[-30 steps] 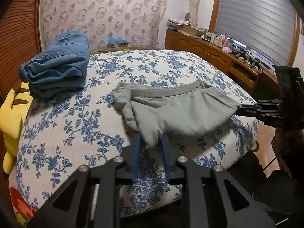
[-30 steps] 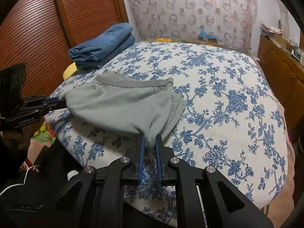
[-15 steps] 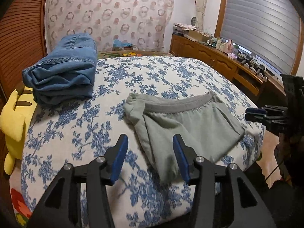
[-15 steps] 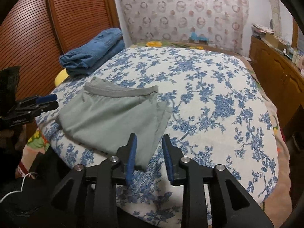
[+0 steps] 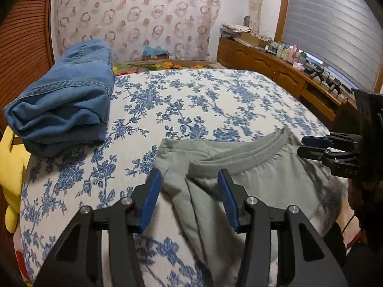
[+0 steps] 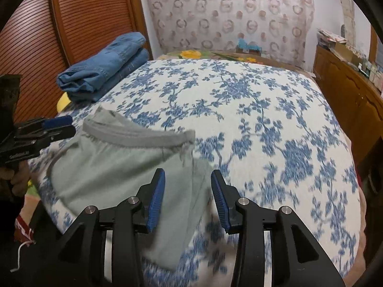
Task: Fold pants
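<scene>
Your grey-green pants (image 5: 241, 189) lie on the floral bedspread (image 5: 191, 100) at its near edge, waistband (image 5: 241, 157) toward 12 o'clock and the folded legs running back toward 6 o'clock, over the mattress edge (how far they hang I cannot tell). They already look folded lengthwise, one leg on the other, so the long axis runs roughly toward and away from you.

Your left gripper (image 5: 189, 198) has its fingers spread wide apart, holding nothing; they straddle the left edge of the pants just below the waistband. Your right gripper (image 6: 188, 199) is likewise spread and empty, its fingers bracketing the right edge of the cloth, with the waistband (image 6: 141, 138) ahead at 11 o'clock. Each gripper sits at its own side of the pants, about equally near.

The next fold probably crosses the long axis, so what matters is that the waistband lies ahead of both pairs of fingers, at 12 o'clock, while the leg ends lie behind them.

The folded blue jeans (image 5: 62, 98) sit well apart at 10 o'clock, beside something yellow (image 5: 9, 167).
</scene>
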`<state>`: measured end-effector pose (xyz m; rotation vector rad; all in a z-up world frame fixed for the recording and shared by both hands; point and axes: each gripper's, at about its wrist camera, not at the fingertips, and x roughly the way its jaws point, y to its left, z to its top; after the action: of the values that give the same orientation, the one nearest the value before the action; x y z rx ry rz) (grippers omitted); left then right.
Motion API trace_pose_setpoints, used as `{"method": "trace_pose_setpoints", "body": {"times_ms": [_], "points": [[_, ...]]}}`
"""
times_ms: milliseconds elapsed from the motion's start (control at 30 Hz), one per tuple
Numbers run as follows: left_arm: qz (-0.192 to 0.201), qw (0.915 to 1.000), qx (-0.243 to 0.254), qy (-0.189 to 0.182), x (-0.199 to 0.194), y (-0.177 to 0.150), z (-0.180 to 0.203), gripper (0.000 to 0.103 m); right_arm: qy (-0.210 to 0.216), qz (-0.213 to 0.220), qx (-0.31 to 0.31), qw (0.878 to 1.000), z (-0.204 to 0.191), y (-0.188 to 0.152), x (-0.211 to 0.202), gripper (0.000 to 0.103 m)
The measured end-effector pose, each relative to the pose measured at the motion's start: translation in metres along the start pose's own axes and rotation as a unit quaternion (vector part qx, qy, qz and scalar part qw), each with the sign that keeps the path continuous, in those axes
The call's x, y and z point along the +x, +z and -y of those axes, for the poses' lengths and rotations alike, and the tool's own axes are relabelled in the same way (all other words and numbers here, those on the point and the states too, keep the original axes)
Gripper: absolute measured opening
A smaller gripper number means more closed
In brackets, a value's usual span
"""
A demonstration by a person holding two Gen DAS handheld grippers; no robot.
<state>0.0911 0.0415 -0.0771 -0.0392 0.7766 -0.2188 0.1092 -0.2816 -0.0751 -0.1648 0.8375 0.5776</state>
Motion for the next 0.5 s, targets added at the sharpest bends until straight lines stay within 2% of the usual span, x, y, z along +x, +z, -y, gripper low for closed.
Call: {"method": "trace_pose_setpoints", "body": {"times_ms": [133,300,500], "points": [[-0.008,1.0000,-0.004,0.004,0.011,0.001,-0.003,0.048,-0.006,-0.008,0.001,1.000,-0.001,0.003,0.012,0.042],[-0.021,0.9997,-0.009,0.004,0.022,0.000,-0.007,0.048,-0.017,-0.011,0.009,1.000,0.002,0.003,0.019,0.051],[-0.025,0.9996,-0.015,-0.003,0.027,-0.003,-0.010,0.049,-0.028,-0.012,0.010,1.000,0.001,0.000,0.022,0.057]]}}
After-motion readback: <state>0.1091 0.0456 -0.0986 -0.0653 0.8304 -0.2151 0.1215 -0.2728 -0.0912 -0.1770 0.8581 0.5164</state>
